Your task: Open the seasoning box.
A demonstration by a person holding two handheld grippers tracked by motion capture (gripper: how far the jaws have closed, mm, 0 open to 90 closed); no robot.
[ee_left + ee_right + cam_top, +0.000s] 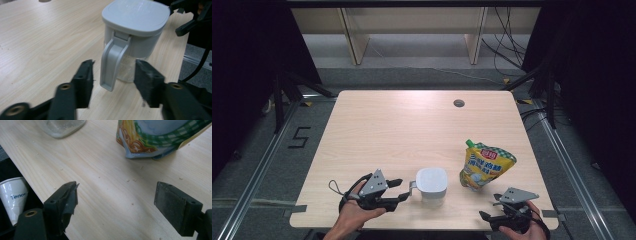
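A clear jug (432, 182) with a grey lid stands near the table's front edge, its grey handle (413, 188) pointing left. My left gripper (403, 189) sits just left of it. In the left gripper view the handle (111, 62) hangs between the two jaws of the left gripper (114, 66), with a gap on each side, so the gripper is open. A yellow and green spouted pouch (486, 166) stands upright to the right of the jug. Below the pouch, my right gripper (488, 206) is open with bare table between its jaws (116, 192); the pouch's base (155, 140) lies ahead of it.
The light wooden table (412, 125) has a round cable hole (458, 103) at the back right. A white paper cup (12, 195) stands below the table's edge in the right gripper view. Small crumbs dot the wood near the pouch.
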